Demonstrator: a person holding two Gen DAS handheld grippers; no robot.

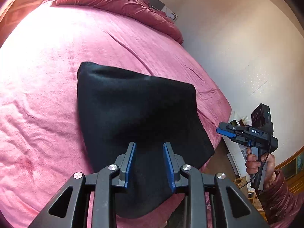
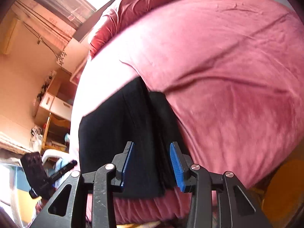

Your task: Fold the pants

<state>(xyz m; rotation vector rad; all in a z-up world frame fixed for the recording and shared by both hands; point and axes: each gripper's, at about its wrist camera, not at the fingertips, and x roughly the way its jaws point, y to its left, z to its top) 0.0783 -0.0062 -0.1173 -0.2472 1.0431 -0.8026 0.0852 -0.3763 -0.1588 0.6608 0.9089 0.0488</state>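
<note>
The black pants (image 1: 136, 114) lie folded into a compact rectangle near the edge of the pink bed (image 1: 57, 76). My left gripper (image 1: 149, 148) hovers over their near end, open, with nothing pinched between its blue pads. To the right, off the bed's edge, a hand holds my right gripper (image 1: 220, 130), seen side-on. In the right wrist view the folded pants (image 2: 117, 133) show stacked layers at the bed's edge. My right gripper (image 2: 152, 148) is above them, open and empty. The left gripper (image 2: 73, 162) shows blurred at lower left.
A crumpled red duvet (image 1: 121, 1) is heaped at the far end of the bed. A pale wall (image 1: 237, 47) runs close along the bed's right side. Cluttered shelves and drawers (image 2: 55, 102) stand beyond the bed's other side.
</note>
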